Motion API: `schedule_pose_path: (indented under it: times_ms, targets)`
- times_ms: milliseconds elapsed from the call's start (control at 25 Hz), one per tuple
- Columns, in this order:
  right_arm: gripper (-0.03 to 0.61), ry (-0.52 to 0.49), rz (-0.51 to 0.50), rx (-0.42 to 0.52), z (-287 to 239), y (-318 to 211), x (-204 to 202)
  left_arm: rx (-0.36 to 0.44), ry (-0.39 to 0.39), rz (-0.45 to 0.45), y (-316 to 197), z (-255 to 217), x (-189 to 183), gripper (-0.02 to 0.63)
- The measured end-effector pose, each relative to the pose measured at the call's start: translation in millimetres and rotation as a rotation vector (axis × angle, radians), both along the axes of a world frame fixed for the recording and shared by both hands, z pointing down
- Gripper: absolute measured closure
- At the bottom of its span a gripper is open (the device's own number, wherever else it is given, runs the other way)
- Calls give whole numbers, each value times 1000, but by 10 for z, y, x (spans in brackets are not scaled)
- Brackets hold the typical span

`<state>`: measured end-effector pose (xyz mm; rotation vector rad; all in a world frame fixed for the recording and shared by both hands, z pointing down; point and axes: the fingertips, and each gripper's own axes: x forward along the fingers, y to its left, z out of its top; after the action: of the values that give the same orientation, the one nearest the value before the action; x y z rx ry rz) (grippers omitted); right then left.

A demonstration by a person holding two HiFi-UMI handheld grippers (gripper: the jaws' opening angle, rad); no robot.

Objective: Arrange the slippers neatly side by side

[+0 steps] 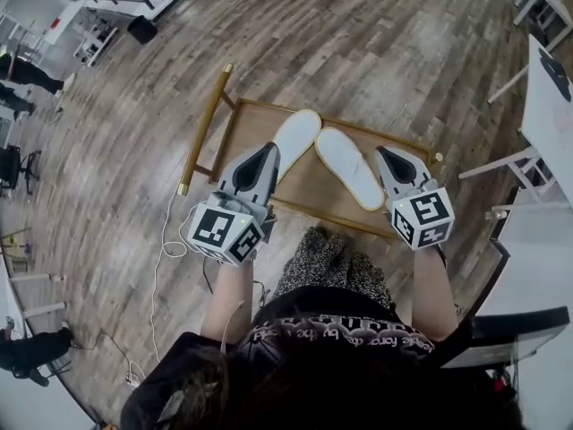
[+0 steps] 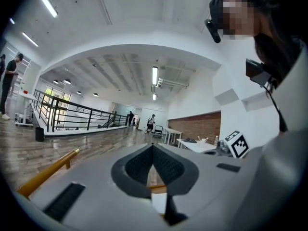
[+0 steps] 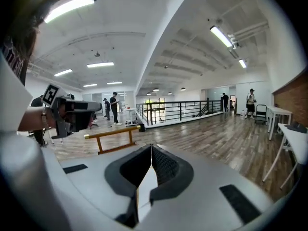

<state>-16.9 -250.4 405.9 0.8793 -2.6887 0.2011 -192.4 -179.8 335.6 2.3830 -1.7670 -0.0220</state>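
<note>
The left gripper (image 1: 268,149) and right gripper (image 1: 381,151) were pale grey, wedge-shaped shells with dark grey ribbed jaws and small black rectangular insets on top. Each bore a cube (image 1: 226,231) of black-and-white square markers at its rear. The person wore a black top (image 1: 331,330) banded with pale lettering and a speckled black-and-white garment (image 1: 327,258) below. A thin pale cable (image 1: 235,316) hung beside the left forearm.

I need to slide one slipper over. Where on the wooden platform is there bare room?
Bare platform lies between the left slipper and the gold rail, and in the wedge between the slippers' near ends. Crowded: the far end, where the right slipper converges on the left, and the near corners under the left gripper and right gripper.
</note>
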Motion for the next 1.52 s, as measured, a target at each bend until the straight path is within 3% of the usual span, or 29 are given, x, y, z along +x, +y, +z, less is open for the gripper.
schedule_pose_path:
  times_ms: [240,400,560,840,1000,1240,1520]
  targets:
    - [565,115,-85,-182,798,-109,-318,-59,16,6,-173,262,-126,612]
    - [454,184,-121,-287,1235,-201,-434,-87,16,-7,-238,351,-290,612]
    - [432,273,-128,-358,1658,-308,-432,-120,16,-18,-256,480,-378,612]
    - [433,390,-107,-521,2163,-287,-421,-167,-5,23,-329,670,-310,612]
    - [543,496,-60,-510,2271,-266,-415,-179,-39,56,-413,732,-285,612]
    - [554,465,4,-529,2189,-237,-400,-166,-46,89,-530,689,-247,612]
    - [554,349,189,-557,1855,-289,-35,-148,-47,136,-640,656,-72,612]
